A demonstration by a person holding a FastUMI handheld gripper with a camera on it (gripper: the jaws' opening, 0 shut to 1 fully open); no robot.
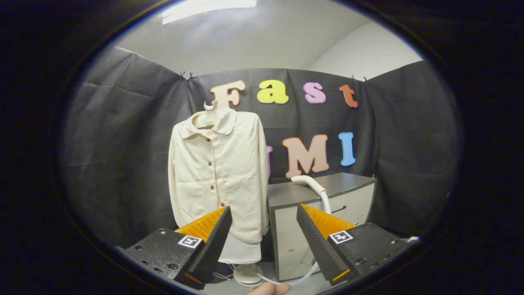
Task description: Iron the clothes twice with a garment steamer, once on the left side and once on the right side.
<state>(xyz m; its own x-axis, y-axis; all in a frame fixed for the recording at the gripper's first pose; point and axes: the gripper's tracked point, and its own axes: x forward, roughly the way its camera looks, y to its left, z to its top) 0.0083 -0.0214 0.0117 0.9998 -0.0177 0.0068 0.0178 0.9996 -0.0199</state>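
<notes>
Hanging spread and empty short of the cabinet (pixel 323 205), the gripper (pixel 264 229) has yet to fetch the steamer head (pixel 308 181) lying on top, right of the hung shirt (pixel 217 172), so reaching it likely comes next.

We saw black cloth walls (pixel 123 135) pinned w/ clips round the booth, a white ceiling (pixel 254 41) w/ a strip light (pixel 208 8) above, and a grey-topped drawer cabinet (pixel 323 213) on pale floor (pixel 311 284).

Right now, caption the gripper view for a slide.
Open gripper faces a cream button-up shirt on a hanger, steamer head resting on the grey drawer cabinet.
</notes>
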